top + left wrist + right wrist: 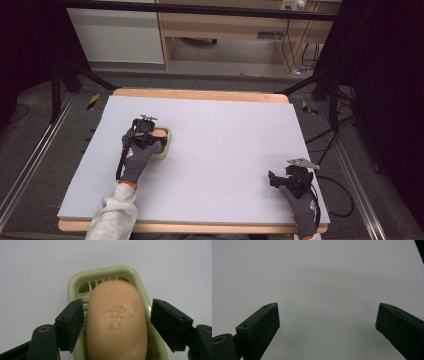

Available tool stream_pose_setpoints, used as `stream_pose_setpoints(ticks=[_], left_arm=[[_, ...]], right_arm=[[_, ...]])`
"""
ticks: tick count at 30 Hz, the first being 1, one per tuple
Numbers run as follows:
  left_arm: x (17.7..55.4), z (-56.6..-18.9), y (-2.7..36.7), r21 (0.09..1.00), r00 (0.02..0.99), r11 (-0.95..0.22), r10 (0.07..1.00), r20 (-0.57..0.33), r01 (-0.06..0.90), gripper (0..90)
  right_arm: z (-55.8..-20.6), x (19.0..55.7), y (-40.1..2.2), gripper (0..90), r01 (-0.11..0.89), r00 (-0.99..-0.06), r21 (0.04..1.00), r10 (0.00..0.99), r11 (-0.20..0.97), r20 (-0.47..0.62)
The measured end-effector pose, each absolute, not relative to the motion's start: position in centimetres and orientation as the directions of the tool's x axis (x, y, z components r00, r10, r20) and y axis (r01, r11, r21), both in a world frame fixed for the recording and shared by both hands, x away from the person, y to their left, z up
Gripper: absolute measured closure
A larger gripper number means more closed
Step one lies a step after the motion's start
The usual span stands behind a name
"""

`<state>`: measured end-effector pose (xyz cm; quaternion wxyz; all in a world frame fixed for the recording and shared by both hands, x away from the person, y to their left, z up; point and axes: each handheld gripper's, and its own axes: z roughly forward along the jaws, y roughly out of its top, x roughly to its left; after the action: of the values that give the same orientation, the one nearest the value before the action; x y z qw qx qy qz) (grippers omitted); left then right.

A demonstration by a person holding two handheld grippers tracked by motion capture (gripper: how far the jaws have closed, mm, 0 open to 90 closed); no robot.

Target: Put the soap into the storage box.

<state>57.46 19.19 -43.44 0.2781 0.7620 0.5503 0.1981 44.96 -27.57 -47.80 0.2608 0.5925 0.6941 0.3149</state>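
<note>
— On the table's left, what have you got?
— My left gripper (116, 315) straddles the soap (116, 322) lying in its dish (105, 273), jaws apart, seemingly clear of it. The soap's near end is cut off and blurred.
— The right?
— My right gripper (328, 320) gapes wide over bare table (317, 270).

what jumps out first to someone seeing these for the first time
The peach soap, stamped with a raised mark, lies in a pale green dish at the left of the white table. The left tool straddles it, jaws on either side with a gap on the right, so it looks let go. The right tool sits open over bare table near the front right corner.
</note>
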Motion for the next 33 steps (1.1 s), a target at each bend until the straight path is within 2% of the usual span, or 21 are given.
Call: stream_pose_setpoints(ticks=[16, 25, 33], left_arm=[[53.2, -41.3, 20.9, 0.736, 0.412, -0.294, 0.911, 0.022, 0.610, 19.5], [49.7, -42.5, 22.7, 0.780, 0.434, -0.293, 0.900, 0.031, 0.553, 20.0], [47.6, -44.0, 24.3, 0.791, 0.440, -0.282, 0.898, 0.018, 0.543, 19.9]], right_arm=[[-47.6, 44.9, -27.9, 5.6, 0.648, -0.140, 0.757, 0.990, 0.079, 0.017], [-47.5, 44.7, -28.2, 5.6, 0.642, -0.126, 0.764, 0.992, 0.072, 0.012], [-47.5, 44.6, -28.4, 5.6, 0.638, -0.113, 0.765, 0.993, 0.085, -0.017]])
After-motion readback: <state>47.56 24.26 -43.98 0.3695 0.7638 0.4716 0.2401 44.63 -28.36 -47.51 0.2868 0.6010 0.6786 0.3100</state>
